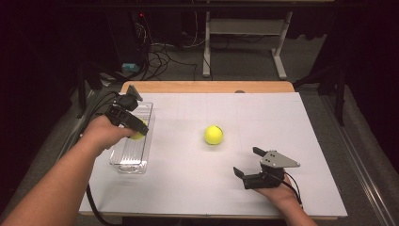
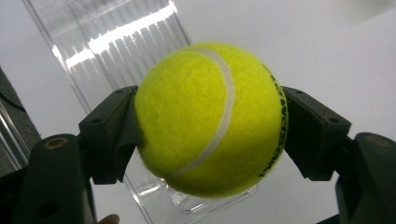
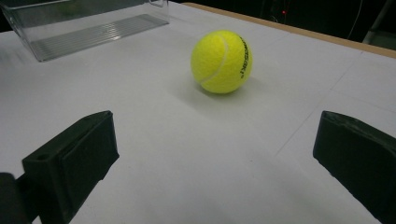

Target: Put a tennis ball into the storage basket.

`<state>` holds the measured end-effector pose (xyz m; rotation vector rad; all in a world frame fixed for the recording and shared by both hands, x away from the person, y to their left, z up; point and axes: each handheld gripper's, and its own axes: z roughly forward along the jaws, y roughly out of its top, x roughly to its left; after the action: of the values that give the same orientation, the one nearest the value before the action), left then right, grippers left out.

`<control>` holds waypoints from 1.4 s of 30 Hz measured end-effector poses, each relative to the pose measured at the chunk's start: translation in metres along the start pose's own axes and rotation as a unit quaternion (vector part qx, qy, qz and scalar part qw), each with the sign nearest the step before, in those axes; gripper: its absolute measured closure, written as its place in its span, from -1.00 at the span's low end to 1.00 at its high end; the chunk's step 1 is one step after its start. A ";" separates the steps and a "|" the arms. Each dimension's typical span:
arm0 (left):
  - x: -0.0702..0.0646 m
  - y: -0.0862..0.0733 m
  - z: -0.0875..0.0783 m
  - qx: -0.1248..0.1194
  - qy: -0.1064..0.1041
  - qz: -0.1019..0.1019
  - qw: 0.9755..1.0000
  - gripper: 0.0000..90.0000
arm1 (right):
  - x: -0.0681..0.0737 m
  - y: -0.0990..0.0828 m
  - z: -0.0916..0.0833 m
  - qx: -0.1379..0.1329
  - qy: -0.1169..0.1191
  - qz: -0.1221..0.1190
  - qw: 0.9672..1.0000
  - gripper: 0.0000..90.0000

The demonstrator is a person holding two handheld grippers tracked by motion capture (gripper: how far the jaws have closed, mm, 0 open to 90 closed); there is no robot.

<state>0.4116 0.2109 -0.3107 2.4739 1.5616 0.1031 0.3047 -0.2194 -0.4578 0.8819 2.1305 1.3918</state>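
Observation:
My left gripper (image 1: 139, 132) is shut on a yellow tennis ball (image 2: 210, 119), both pads pressed into its sides. It holds that ball (image 1: 138, 135) just above a clear plastic tray (image 1: 141, 162) at the table's left. A second tennis ball (image 1: 213, 134) rests on the white table cover near the middle. My right gripper (image 1: 248, 162) stands open near the front right, jaws wide and pointed toward that ball (image 3: 222, 60), with a stretch of bare cover between them. Nothing lies between its fingers (image 3: 74, 158).
The clear tray (image 3: 93, 30) has ribbed flooring and low walls. White paper (image 1: 263, 122) covers the wooden table. Cables and a desk frame (image 1: 244, 33) stand on the dark floor beyond the far edge.

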 end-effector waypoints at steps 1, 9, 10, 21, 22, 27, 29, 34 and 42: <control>0.002 0.000 0.000 0.001 0.001 -0.002 1.000 -0.41 | -0.001 -0.001 -0.001 0.002 -0.001 0.000 1.000 -1.00; 0.020 0.002 0.002 0.009 0.015 -0.023 1.000 -0.41 | -0.003 -0.005 -0.004 0.007 -0.002 0.000 1.000 -1.00; 0.023 0.002 0.001 0.010 0.018 -0.024 0.999 -0.41 | -0.004 -0.005 -0.004 0.008 -0.001 -0.001 1.000 -1.00; 0.030 0.007 0.009 0.013 0.013 -0.036 0.999 -0.42 | -0.008 -0.009 -0.007 0.008 -0.005 0.006 1.000 -1.00; 0.030 0.008 0.011 0.016 0.013 -0.036 0.999 -0.42 | -0.008 -0.009 -0.007 0.008 -0.005 0.006 1.000 -1.00; 0.030 0.011 0.021 0.021 0.016 -0.037 0.999 -0.42 | -0.008 -0.009 -0.006 0.008 -0.005 0.005 1.000 -1.00; 0.030 0.013 0.024 0.026 0.012 -0.036 0.999 -0.42 | -0.008 -0.009 -0.007 0.008 -0.004 0.006 1.000 -1.00; 0.032 0.014 0.034 0.029 0.013 -0.040 0.999 -0.42 | -0.008 -0.009 -0.007 0.007 -0.005 0.006 1.000 -1.00; 0.036 0.017 0.042 0.037 0.009 -0.042 0.998 -0.42 | -0.007 -0.009 -0.007 0.009 -0.005 0.005 1.000 -1.00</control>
<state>0.4495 0.2297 -0.3501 2.4654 1.7036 0.0559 0.3027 -0.2317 -0.4635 0.9055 2.1371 1.3719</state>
